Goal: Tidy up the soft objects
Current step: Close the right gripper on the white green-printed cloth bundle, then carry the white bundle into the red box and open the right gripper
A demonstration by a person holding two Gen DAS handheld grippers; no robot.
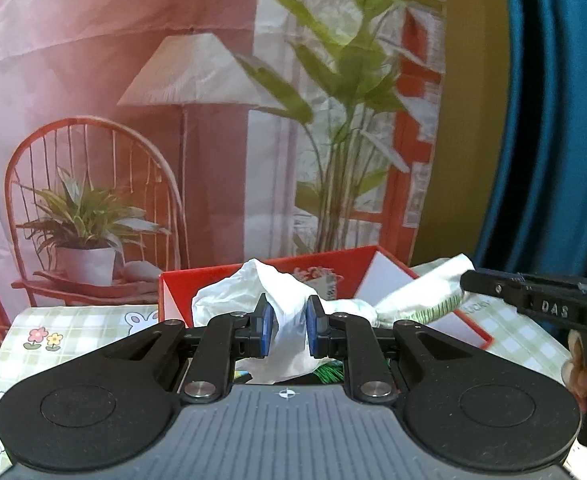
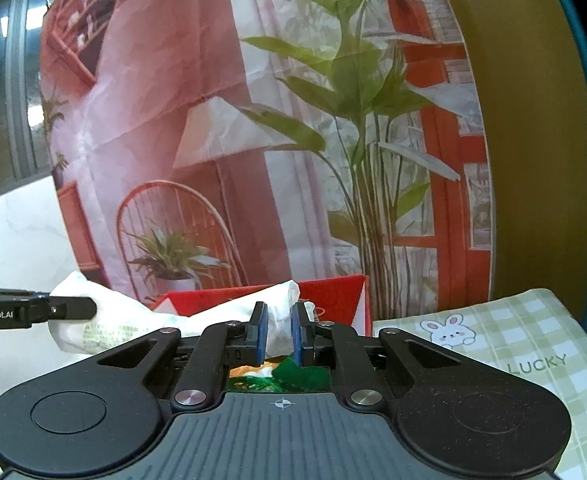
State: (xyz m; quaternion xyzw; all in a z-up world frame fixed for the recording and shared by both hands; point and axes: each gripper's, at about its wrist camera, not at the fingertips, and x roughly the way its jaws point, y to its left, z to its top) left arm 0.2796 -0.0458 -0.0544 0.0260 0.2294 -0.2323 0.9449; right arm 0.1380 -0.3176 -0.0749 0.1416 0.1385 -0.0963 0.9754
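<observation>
- The printed backdrop [image 1: 173, 120], showing a lamp, a chair and plants, hangs behind the red box [image 1: 253, 276], the landmark here.
- The tabletop [image 1: 73, 320], under a green checked cloth with rabbits, carries the red box.
- The white plastic bag [image 1: 289, 320], the soft thing in hand, is stretched in front of and partly over the red box's open top.
- The left claw [image 1: 287, 326] pinches one crumpled end of the bag, in front of the box.
- The right claw [image 2: 279, 332] is pressed together on the other end, also in front of the box.
- Judgement: both claws should rise level and together, keeping the bag taut, then carry it squarely over the box so no loose plastic catches the rim.
</observation>
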